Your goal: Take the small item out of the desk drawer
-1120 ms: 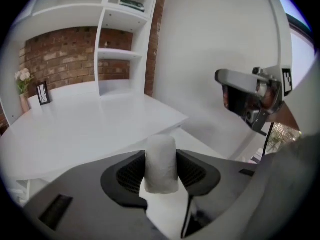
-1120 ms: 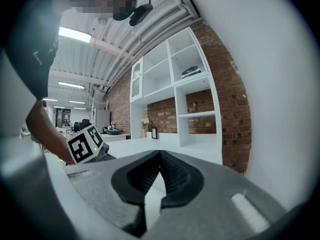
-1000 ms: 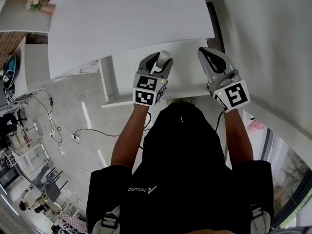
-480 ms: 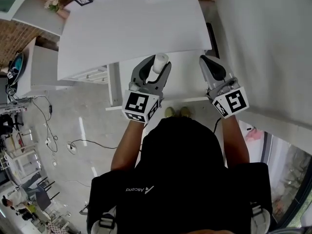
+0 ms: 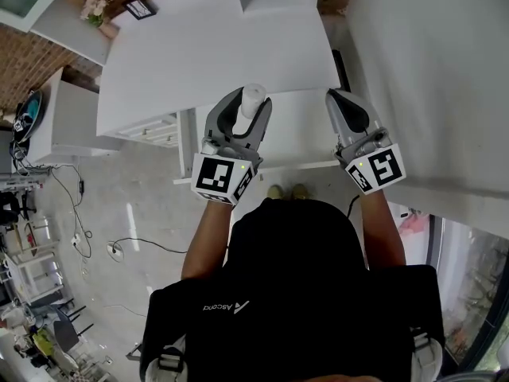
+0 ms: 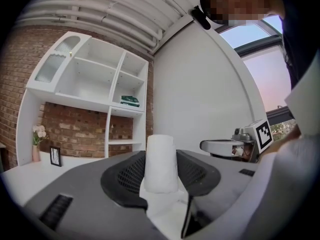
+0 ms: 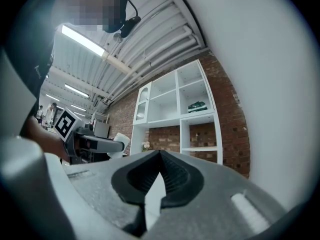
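Note:
My left gripper (image 5: 248,108) is shut on a small white cylinder (image 5: 253,100), which stands upright between the pads and pokes past the fingertips. The left gripper view shows the same cylinder (image 6: 161,163) pinched between the dark pads, lifted in the air. My right gripper (image 5: 336,99) is level with it to the right, jaws together and empty; its pads meet in the right gripper view (image 7: 157,176). Both hang over a white panel (image 5: 298,138) below the white desk top (image 5: 215,50). I cannot tell whether that panel is the drawer.
A white wall (image 5: 429,70) stands close on the right. A white shelf unit (image 6: 95,89) against brick sits behind the desk, with a picture frame (image 5: 137,8) and flowers (image 5: 94,8). Cables (image 5: 87,221) trail on the floor at the left, next to a low white cabinet (image 5: 67,122).
The left gripper has drifted left and a little forward with the cylinder still in it. The right gripper has barely moved. The head view has tipped towards the desk's far end.

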A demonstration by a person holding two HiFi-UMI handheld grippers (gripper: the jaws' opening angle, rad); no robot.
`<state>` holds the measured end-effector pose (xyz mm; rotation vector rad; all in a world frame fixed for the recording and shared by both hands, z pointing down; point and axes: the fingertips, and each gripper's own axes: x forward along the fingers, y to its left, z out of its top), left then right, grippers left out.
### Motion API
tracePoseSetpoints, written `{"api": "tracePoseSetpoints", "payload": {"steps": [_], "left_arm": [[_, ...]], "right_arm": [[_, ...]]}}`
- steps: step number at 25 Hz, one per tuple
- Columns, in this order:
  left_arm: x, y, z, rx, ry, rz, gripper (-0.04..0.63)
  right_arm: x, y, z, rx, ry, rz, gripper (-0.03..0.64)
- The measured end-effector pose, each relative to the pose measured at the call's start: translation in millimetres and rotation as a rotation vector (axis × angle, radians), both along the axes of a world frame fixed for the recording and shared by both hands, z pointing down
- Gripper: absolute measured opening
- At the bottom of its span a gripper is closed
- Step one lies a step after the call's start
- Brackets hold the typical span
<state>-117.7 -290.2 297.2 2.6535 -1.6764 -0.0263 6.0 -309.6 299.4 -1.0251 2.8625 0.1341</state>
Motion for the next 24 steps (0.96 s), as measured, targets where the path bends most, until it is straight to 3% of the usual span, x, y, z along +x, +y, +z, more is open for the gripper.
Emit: {"api": "tracePoseSetpoints", "payload": {"steps": [24], "left_arm": [[4.8, 6.8, 2.5, 0.000, -0.010, 0.000, 0.183]], "right_arm": [[0.0, 6.2, -4.0, 0.020, -0.013, -0.003, -0.002]]}}
